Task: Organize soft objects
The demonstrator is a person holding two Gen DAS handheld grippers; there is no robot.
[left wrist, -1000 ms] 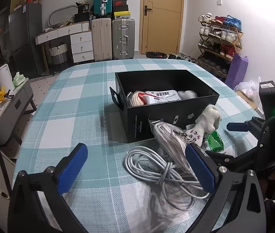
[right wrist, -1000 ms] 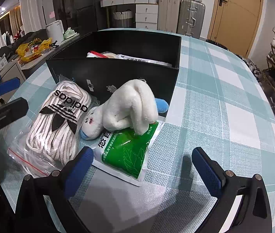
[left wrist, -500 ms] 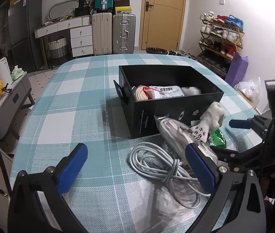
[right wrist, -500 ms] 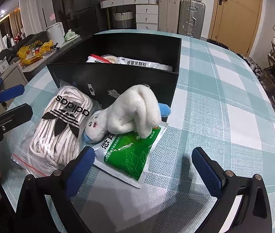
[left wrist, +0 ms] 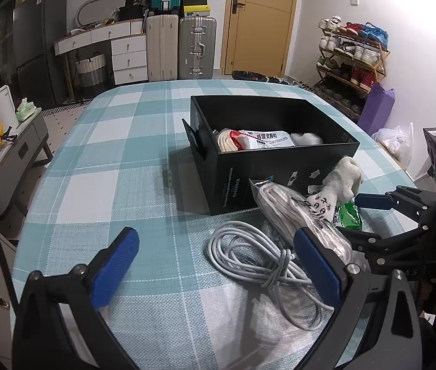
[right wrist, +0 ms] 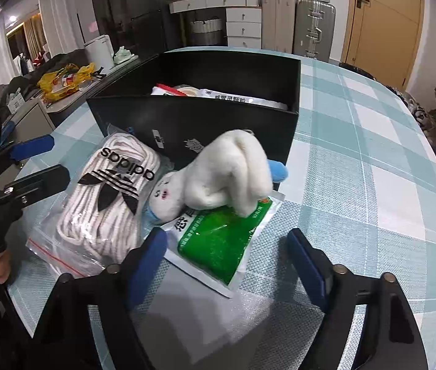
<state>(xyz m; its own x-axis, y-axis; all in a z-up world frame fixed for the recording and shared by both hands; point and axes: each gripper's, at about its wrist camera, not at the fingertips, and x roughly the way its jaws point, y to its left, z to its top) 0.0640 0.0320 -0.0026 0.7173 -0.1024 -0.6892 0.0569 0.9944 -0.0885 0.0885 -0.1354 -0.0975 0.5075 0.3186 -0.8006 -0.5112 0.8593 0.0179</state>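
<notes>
The right claw [right wrist: 227, 259] is wide open and holds nothing, right in front of the green packet [right wrist: 221, 240]. A white plush toy [right wrist: 227, 172] lies on the packet, beside the black box [right wrist: 205, 123]. The toy looks soft and light. I would squeeze its fat middle. The left claw [left wrist: 218, 265] is open too.

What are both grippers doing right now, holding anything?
Left gripper: open, holding nothing, above the grey cable.
Right gripper: open, holding nothing, in front of the green packet.
</notes>
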